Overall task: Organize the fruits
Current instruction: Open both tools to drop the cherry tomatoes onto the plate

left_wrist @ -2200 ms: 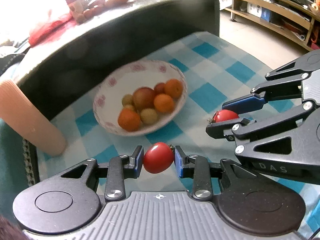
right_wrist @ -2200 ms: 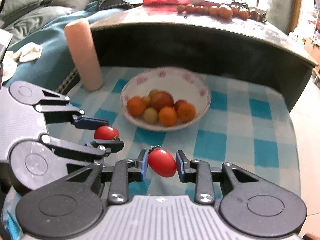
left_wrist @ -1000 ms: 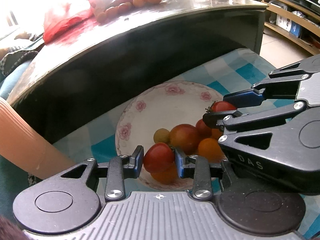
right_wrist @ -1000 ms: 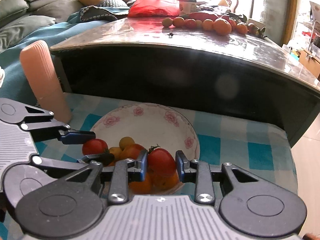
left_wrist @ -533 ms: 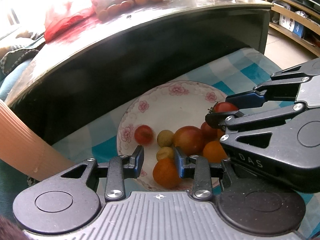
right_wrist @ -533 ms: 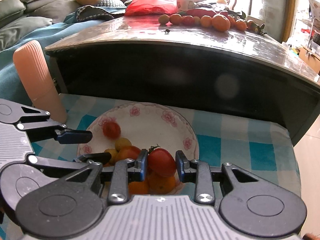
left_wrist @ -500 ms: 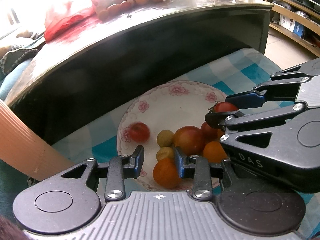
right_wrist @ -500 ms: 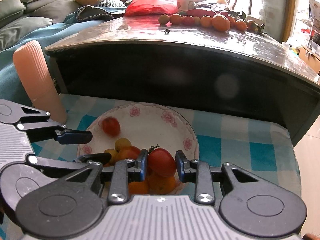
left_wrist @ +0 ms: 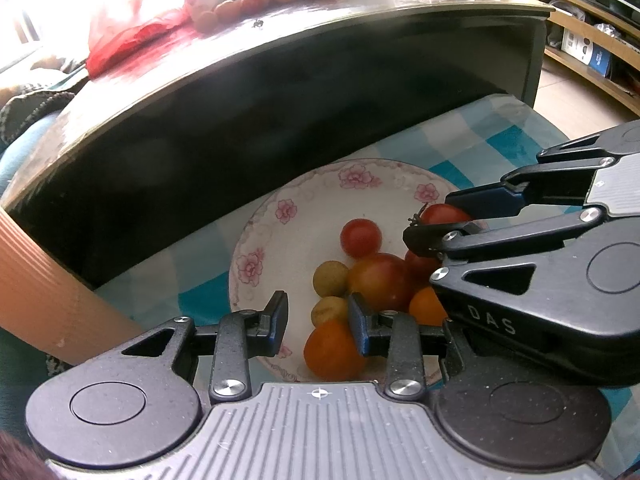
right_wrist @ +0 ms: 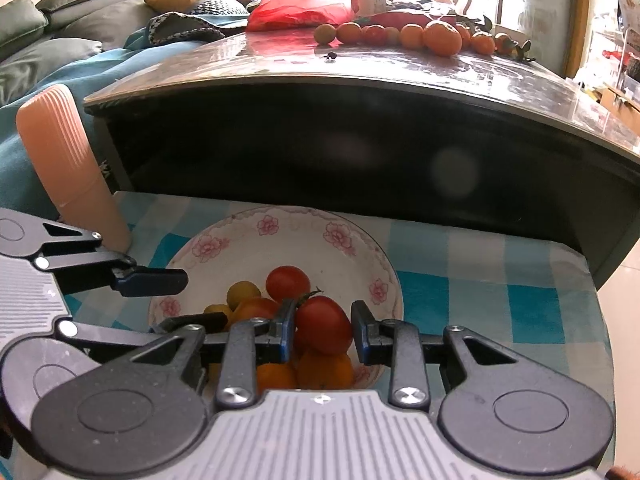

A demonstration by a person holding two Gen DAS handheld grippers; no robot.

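Tomato in right claw above bowl, left claw empty

Over the flowered bowl the left tongs gape empty above its near rim, a red tomato lies loose toward its middle, and the right tongs pinch another tomato above its right side.

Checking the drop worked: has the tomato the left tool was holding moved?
Yes. The tomato left the open left tool and now lies in the floral bowl, beside the fruit pile.
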